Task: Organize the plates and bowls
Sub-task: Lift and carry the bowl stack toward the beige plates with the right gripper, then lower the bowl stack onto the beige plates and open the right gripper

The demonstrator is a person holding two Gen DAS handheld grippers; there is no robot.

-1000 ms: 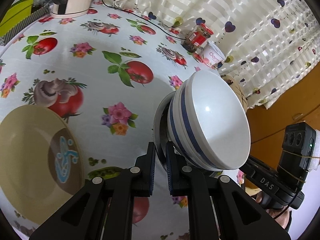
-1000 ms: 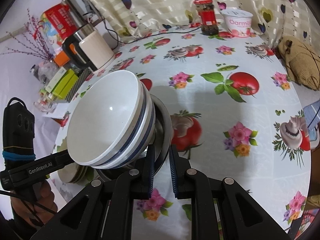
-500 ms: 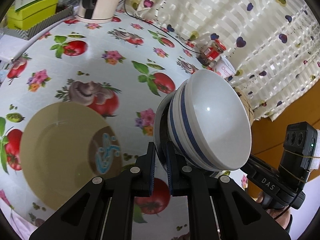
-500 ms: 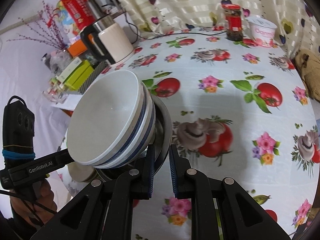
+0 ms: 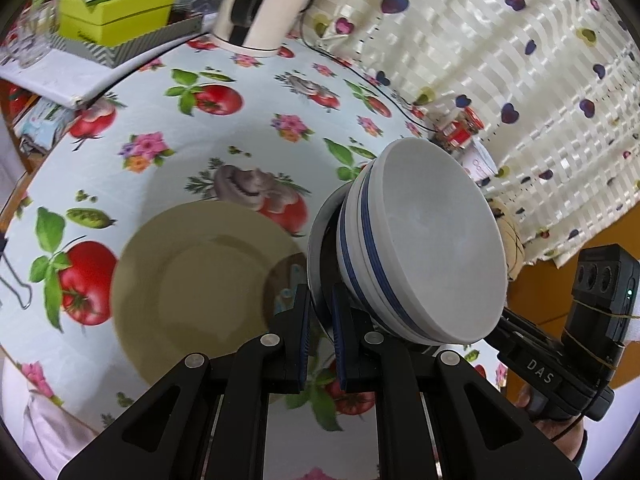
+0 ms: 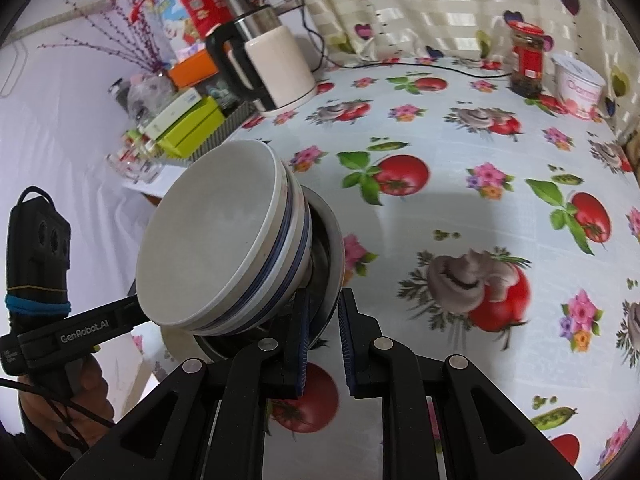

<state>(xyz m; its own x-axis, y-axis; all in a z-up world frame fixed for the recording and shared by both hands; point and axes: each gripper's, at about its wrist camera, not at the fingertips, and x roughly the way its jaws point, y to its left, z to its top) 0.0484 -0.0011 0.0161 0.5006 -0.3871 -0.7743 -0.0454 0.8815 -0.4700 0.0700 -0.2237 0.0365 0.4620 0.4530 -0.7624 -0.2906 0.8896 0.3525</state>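
1. My left gripper (image 5: 320, 316) is clenched on the rim of a shiny round steel bowl (image 5: 316, 248), which sits between its blue-lined pads.
2. My right gripper (image 6: 323, 328) is clenched on the opposite rim of the same steel bowl (image 6: 334, 232).
3. Nested white ceramic bowls with blue bands (image 5: 424, 248) sit inside the steel bowl; the stack is tilted and held clear of the table between my two grippers.
4. A round beige plate with a brown patch and pale-blue motif (image 5: 192, 292) lies flat on the tablecloth printed with tomatoes, mushrooms and flowers (image 5: 248, 128), below and beside the stack in the left wrist view.
5. At the far table edge stand a cream-and-black electric kettle (image 6: 272, 68), a red-lidded glass jar (image 6: 528, 60) and a white tub with pink lettering (image 6: 580, 88).
6. A heart-patterned cream curtain (image 5: 500, 60) hangs behind the table.
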